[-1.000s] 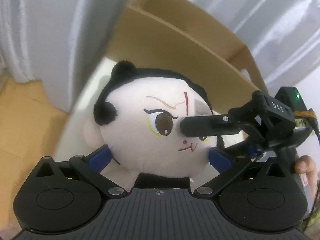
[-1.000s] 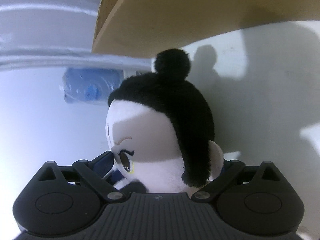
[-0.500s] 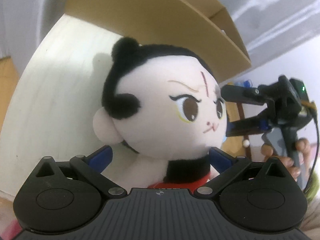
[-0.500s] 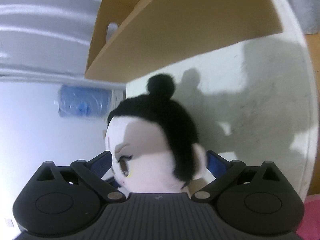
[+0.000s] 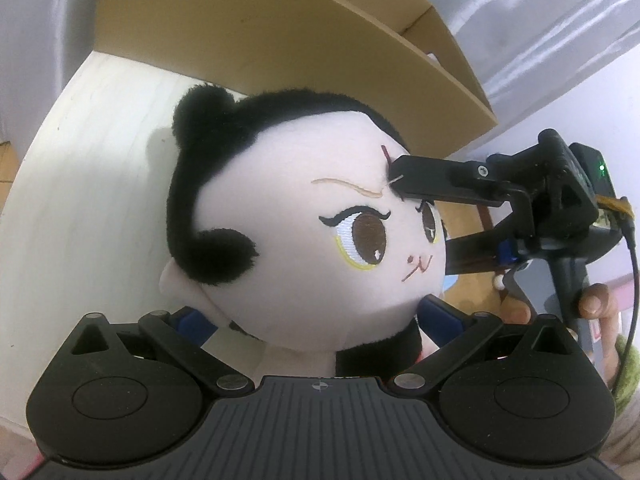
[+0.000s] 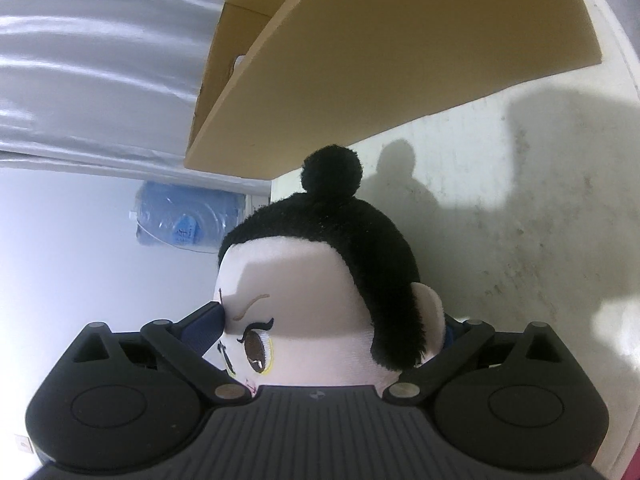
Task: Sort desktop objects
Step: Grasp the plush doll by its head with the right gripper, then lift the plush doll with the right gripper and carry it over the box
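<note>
Left gripper point(image 5: 316, 320): the blue pads sit at either side of the plush doll point(image 5: 304, 224), at its neck below the head, and appear closed on it, holding it above the white table point(image 5: 80, 200).

Right gripper point(image 6: 332, 328): one finger presses the doll's brow while the other lies behind its ear, so the head sits between the two fingers. In the left wrist view the right gripper enters beside the doll's face, with a hand point(image 5: 592, 304) on its handle.

Doll position: just in front of the cardboard box point(image 5: 280, 40), head near the box's lower edge. A blue water jug point(image 6: 188, 220) stands beyond the doll, well apart.

Handling: the doll is judged light, soft and compressible, not fragile. The large head will deform and may pivot under a pinch. Prefer the neck or body for a secure hold.
</note>
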The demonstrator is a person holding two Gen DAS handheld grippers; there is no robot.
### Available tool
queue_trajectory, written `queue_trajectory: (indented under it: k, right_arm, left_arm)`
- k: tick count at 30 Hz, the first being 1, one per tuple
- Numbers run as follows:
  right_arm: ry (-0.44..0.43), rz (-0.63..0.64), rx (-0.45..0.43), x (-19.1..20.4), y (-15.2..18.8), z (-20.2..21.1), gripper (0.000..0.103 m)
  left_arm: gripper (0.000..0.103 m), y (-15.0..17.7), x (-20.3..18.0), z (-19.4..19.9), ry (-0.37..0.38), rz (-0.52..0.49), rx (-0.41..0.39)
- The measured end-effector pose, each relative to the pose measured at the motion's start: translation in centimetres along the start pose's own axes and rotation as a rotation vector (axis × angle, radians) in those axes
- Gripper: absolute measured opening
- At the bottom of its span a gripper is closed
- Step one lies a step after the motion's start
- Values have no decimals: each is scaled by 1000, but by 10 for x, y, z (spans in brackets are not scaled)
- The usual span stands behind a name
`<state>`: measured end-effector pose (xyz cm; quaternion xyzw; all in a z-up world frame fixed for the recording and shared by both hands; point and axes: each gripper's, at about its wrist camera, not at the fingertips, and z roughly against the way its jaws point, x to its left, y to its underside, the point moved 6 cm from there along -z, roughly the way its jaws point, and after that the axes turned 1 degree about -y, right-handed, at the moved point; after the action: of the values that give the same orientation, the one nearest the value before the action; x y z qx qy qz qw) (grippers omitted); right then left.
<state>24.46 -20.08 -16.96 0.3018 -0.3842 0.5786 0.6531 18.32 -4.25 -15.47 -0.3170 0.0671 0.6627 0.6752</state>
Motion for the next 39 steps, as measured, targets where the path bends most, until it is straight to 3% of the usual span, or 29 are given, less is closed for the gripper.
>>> queue_trajectory:
  k: [17,26,39]
  right_arm:
    - [-108,66,-49,44,-8,18,102]
    - [-139,105,-70,60,-16,21,102]
    - [-184,94,-76,62,-25,30,102]
  left_arm:
    - [103,-14,-17,63,-98,-146,-148]
    - [103,-34,-47,53,-129,-179,-209]
    - [103,-37,-51,58,-151,-214,-247]
